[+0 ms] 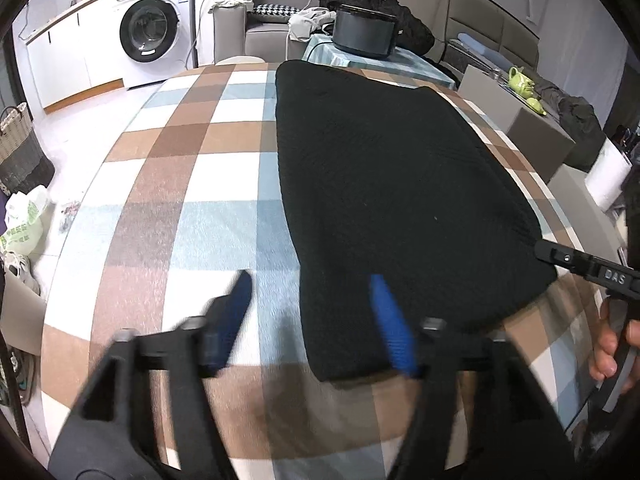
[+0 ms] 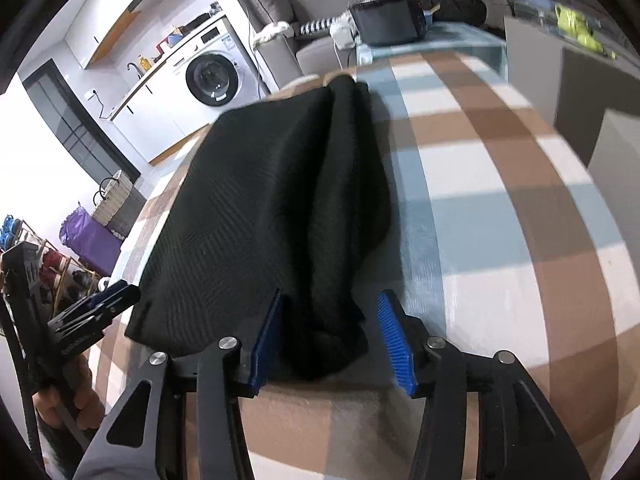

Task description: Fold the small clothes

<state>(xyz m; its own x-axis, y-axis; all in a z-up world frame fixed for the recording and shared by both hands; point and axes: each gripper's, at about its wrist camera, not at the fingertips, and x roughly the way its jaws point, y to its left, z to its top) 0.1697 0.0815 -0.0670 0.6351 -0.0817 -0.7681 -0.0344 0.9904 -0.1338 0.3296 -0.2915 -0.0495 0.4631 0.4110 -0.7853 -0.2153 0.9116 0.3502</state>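
A black knit garment (image 1: 396, 184) lies folded into a long slab on the checked tablecloth (image 1: 180, 184). My left gripper (image 1: 312, 284) is open above the garment's near left corner, one blue pad over the cloth, the other over the garment. In the right wrist view the garment (image 2: 280, 200) has a raised fold along its right side. My right gripper (image 2: 332, 300) is open with the bunched near end of the garment between its blue pads. The right gripper also shows in the left wrist view (image 1: 580, 268), and the left one in the right wrist view (image 2: 96, 312).
The table edge curves off on the left (image 1: 80, 240). A dark pot (image 1: 364, 32) stands on a smaller table behind. A washing machine (image 1: 152, 36), a woven basket (image 1: 20, 148) and a sofa with dark clothes (image 1: 380, 4) are further back. Green teapots (image 1: 520, 80) sit right.
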